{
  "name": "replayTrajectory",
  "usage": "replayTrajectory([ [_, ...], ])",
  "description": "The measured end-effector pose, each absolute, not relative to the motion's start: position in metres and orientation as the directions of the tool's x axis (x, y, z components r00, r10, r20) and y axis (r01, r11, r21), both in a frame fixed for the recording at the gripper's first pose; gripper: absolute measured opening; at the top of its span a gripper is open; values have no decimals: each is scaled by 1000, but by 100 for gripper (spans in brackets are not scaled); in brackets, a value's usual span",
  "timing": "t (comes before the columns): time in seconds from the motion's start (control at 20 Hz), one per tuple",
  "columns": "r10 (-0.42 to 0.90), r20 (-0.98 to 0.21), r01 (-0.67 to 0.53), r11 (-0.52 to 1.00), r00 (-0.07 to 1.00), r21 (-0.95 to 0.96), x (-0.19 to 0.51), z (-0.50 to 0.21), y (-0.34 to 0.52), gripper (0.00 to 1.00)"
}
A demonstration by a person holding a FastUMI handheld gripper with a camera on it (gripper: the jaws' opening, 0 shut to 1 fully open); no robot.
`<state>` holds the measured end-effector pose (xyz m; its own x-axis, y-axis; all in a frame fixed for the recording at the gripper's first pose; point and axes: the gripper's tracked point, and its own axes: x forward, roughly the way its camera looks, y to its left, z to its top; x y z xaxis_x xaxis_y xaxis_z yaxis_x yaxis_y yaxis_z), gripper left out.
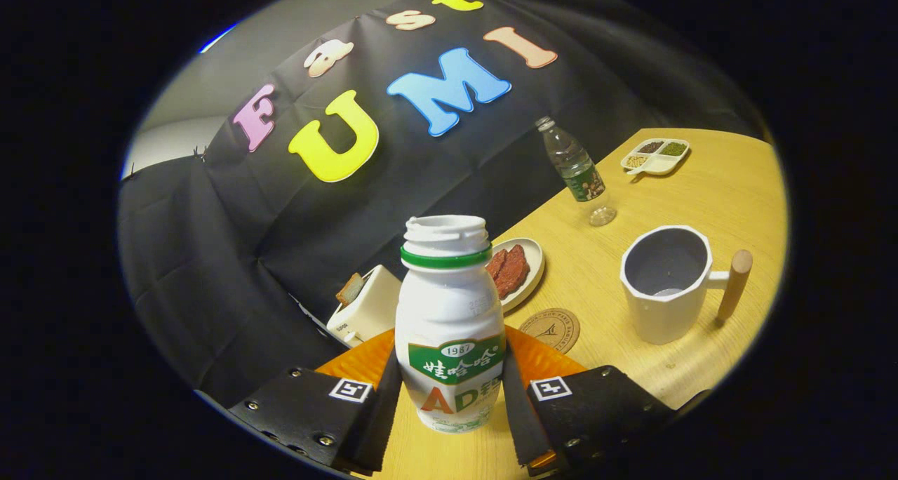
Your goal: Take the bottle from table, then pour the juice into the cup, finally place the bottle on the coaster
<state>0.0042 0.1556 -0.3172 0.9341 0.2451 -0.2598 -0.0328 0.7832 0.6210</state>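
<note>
I've got the gripper tilted, fingers clamped on the uncapped white plastic bottle — white wooden-handled cup off beyond.

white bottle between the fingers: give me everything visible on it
The white bottle is a small, opaque, plastic-looking drink bottle with rounded shoulders, a green ring around the neck and a green and orange printed label. Its cap is off, leaving the threaded mouth open; its contents cannot be seen. It sits between the fingers of the gripper, which press on its lower body from both sides. It looks upright against the gripper, while the wooden table beyond appears tilted. Whether its base touches the table is unclear.
</note>
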Motion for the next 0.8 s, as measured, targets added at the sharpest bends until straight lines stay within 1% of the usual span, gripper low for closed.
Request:
replayTrajectory([
  [0.2,248,-279,28,699,928,715,8,-324,138,68],
  [0.45,253,-320,91,639,913,764,10,-335,129,68],
  [0.8,260,-331,167,501,907,849,7,-337,125,67],
])
